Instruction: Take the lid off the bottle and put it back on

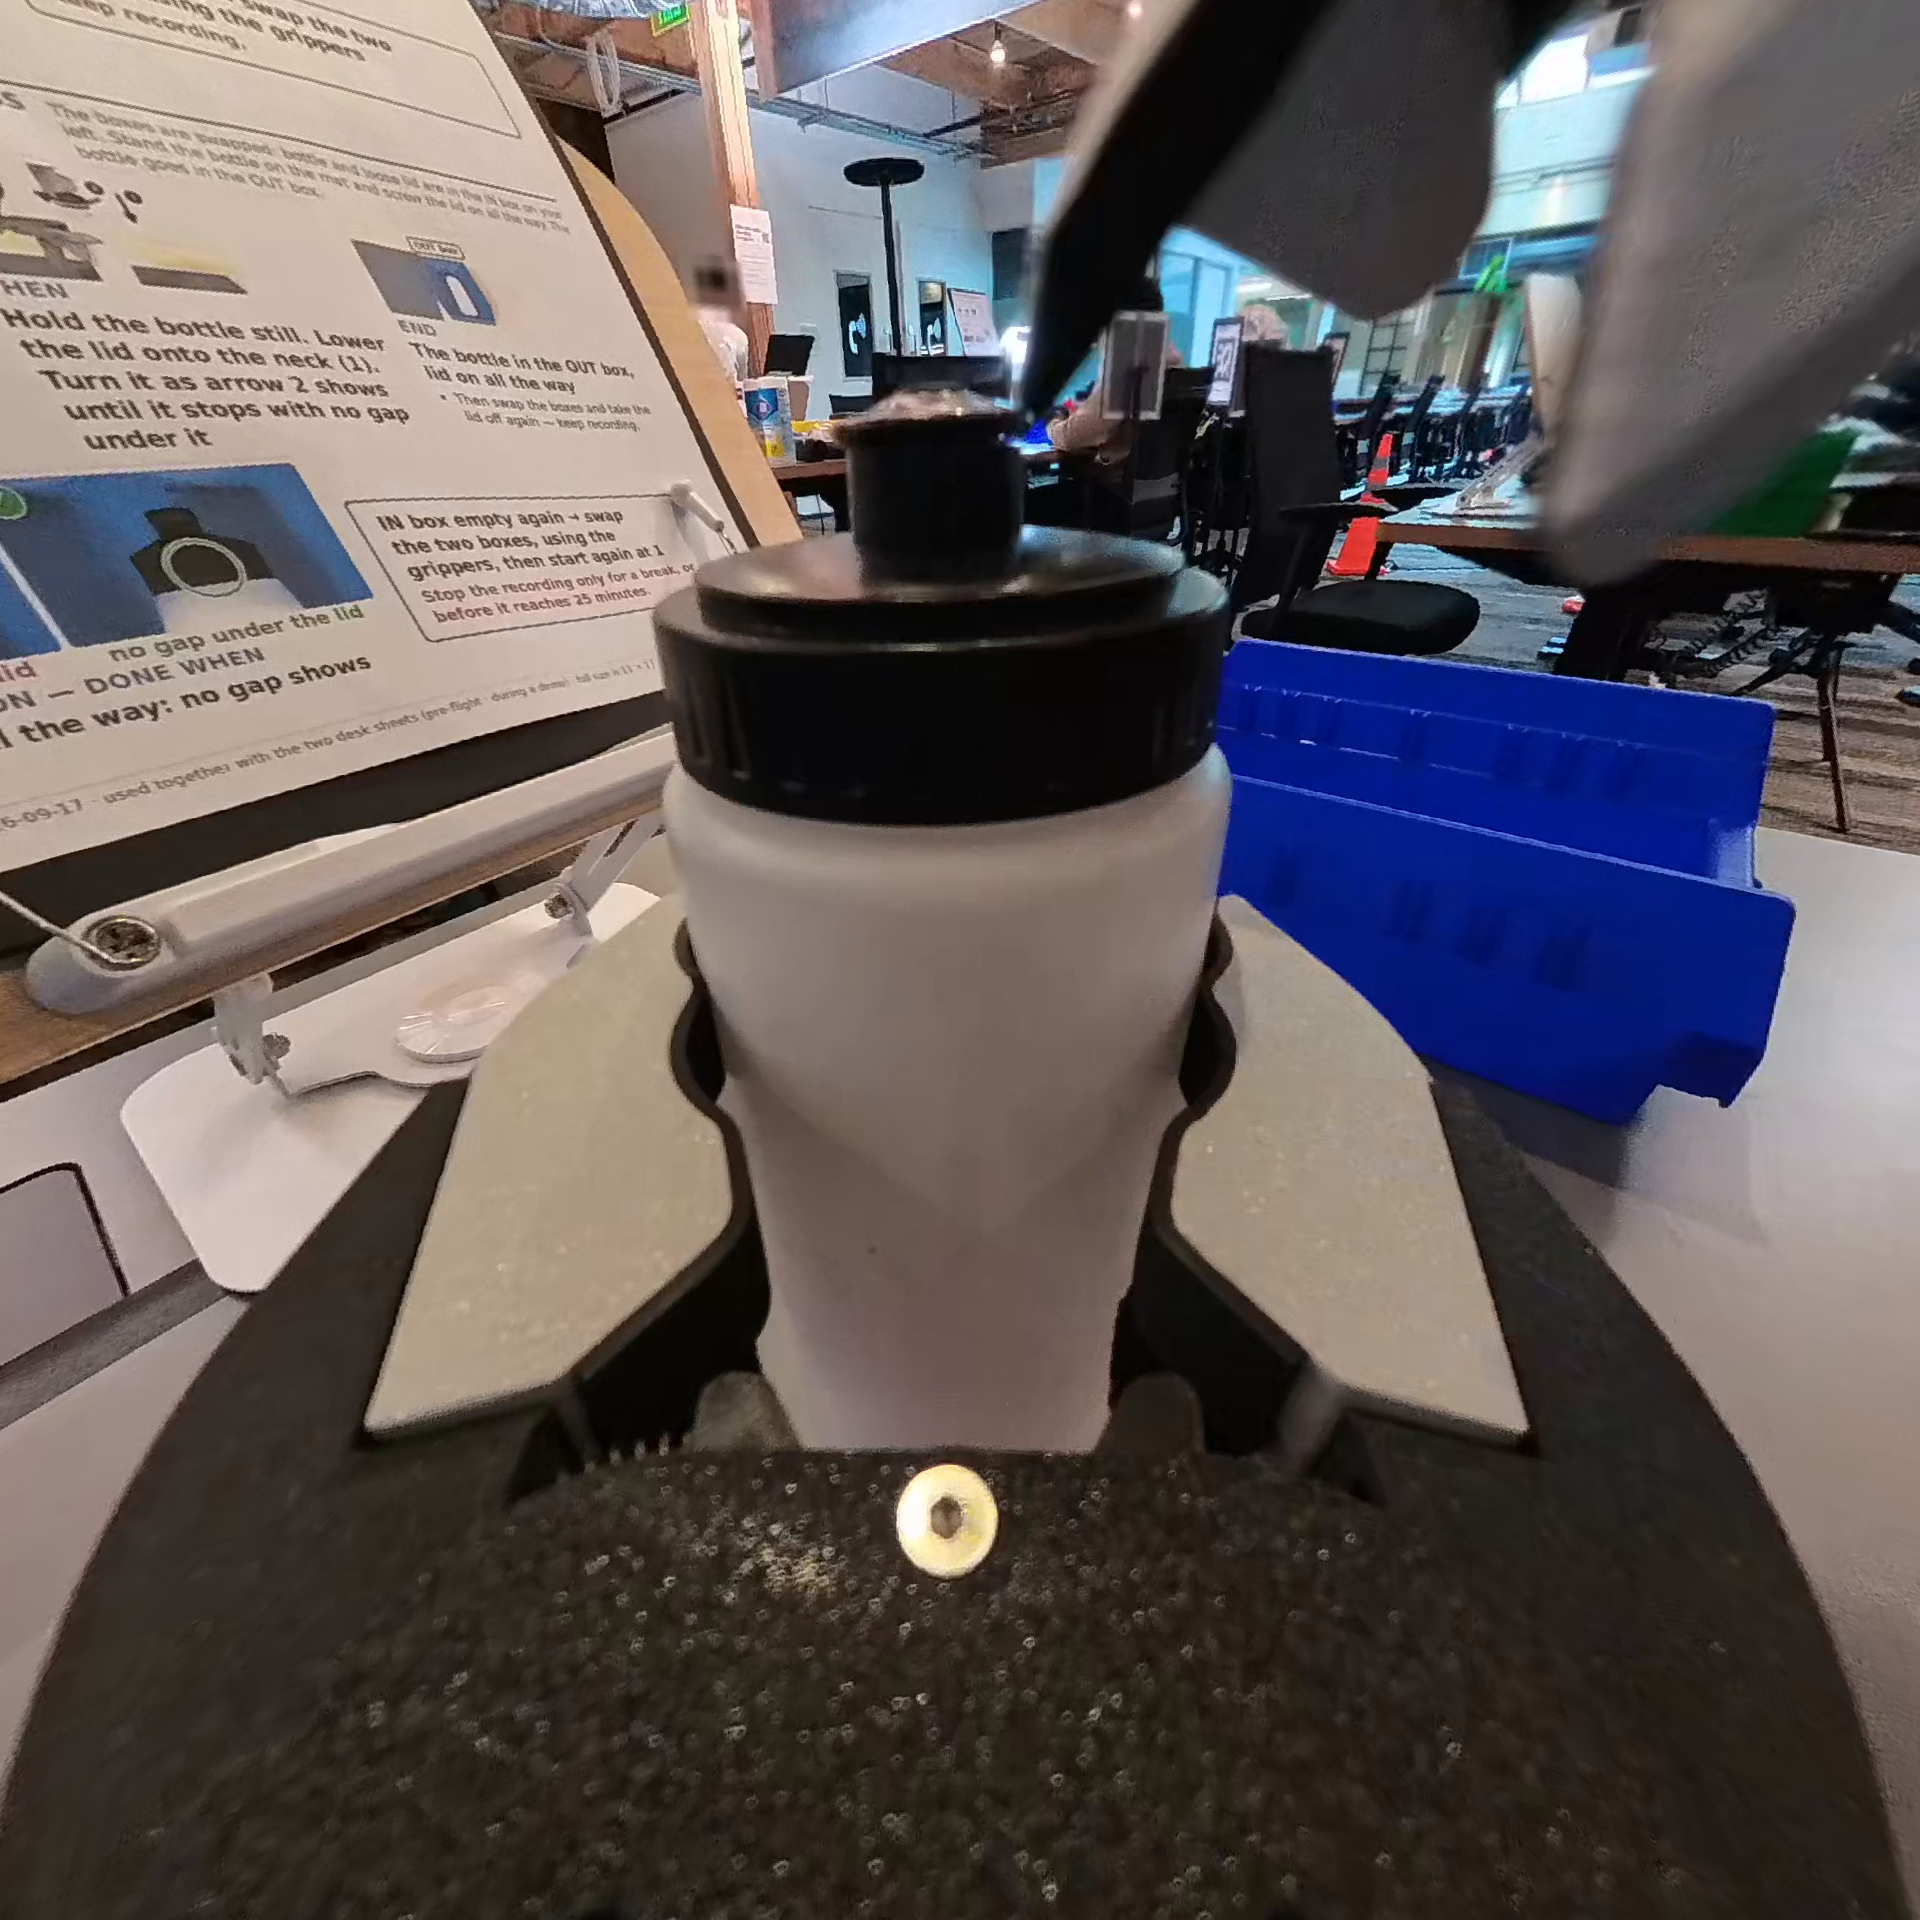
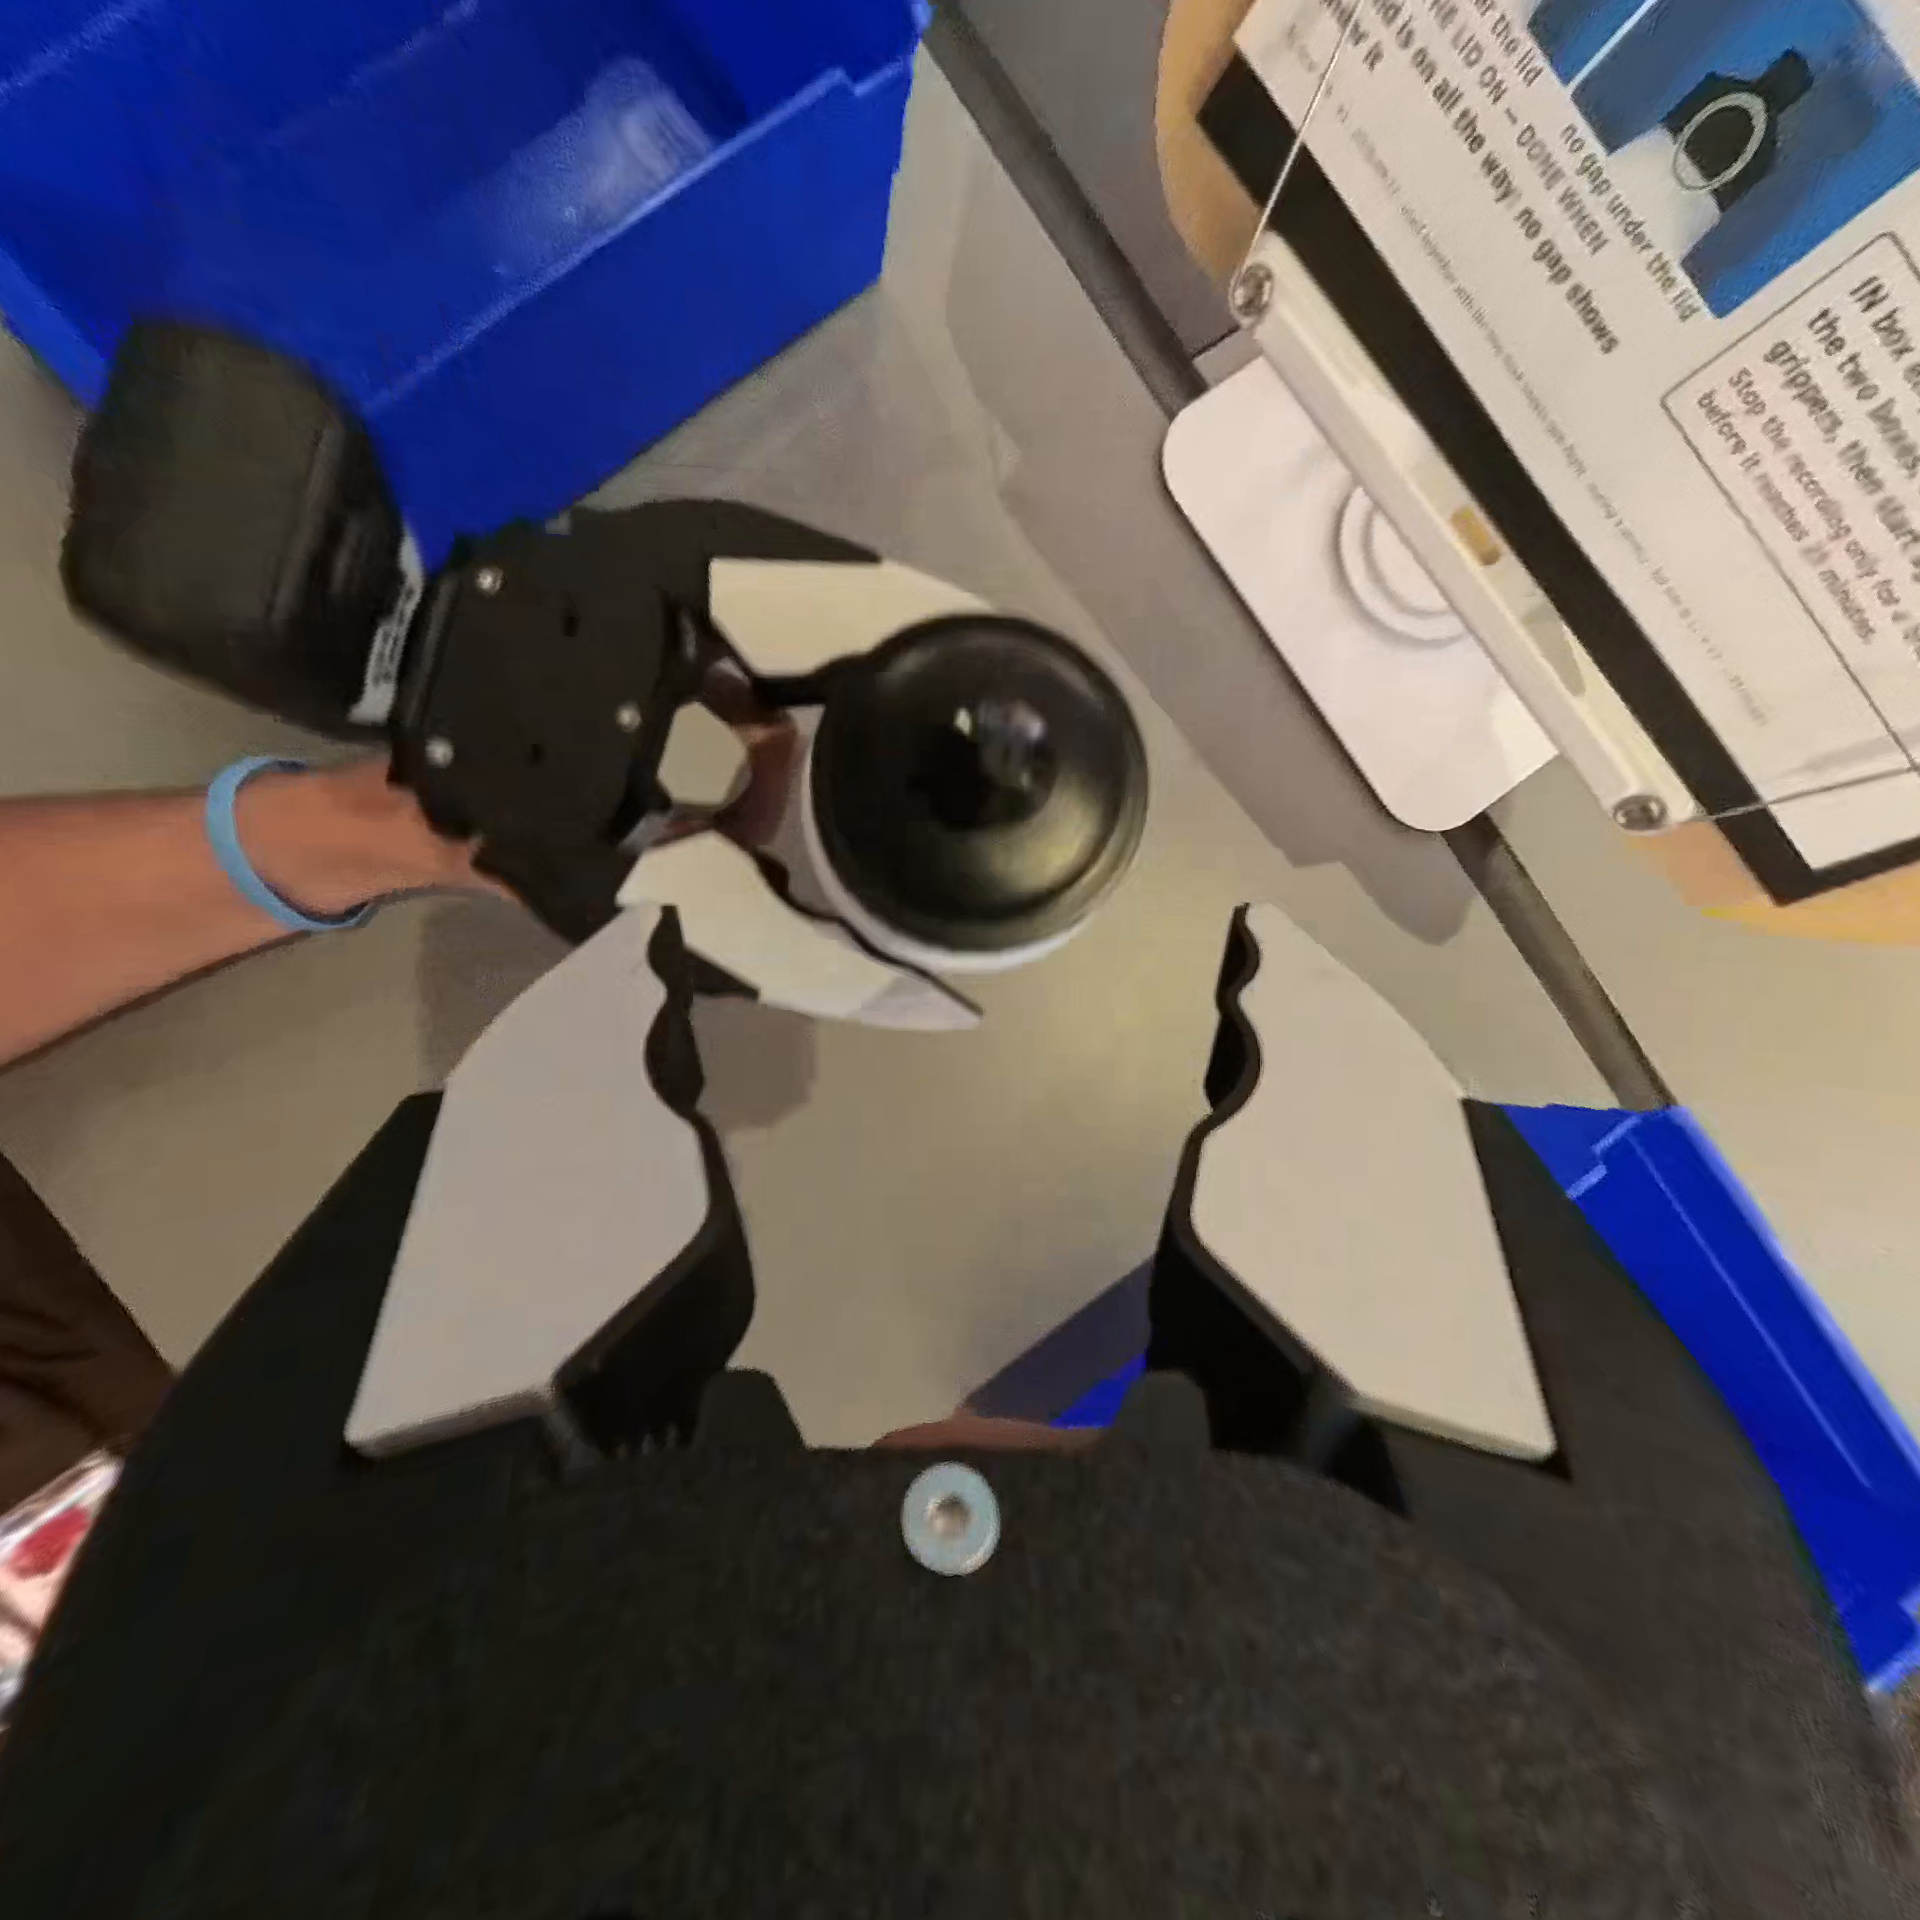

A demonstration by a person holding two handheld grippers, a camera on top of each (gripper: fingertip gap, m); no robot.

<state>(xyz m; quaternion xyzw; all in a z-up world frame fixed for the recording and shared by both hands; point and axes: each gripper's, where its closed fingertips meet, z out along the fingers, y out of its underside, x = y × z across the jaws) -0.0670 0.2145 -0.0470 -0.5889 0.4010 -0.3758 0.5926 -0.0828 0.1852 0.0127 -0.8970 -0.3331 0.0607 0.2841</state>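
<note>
Your left gripper [image 1: 951,935] has its two fingers closed around the white body of the bottle [image 1: 945,1039], just below the lid. Both grey pads [image 1: 582,1143] sit against the bottle's sides, one on each flank, and the bottle stands upright between them on the grey table [image 1: 1766,1299]. The black lid [image 1: 940,686] is on the bottle's neck, with its spout pointing up.

From above, the same grasp shows in the right wrist view: the left gripper [image 2: 883,821] reaches in from the side with its fingers hugging the bottle [image 2: 966,935], your hand [image 2: 343,831] behind it.

Your right gripper [image 2: 956,997] hangs above the bottle with its fingers [image 2: 561,1195] spread wide. Nothing is between them but bare table, and the lid [image 2: 982,790] lies just beyond the fingertips, untouched. In the left wrist view one of its dark fingers [image 1: 1081,281] slants down with its tip close to the spout's rim; whether it touches is unclear.

A blue bin [image 1: 1507,862] sits just beside the bottle, and a tilted instruction sheet [image 1: 312,416] stands on the other side.
</note>
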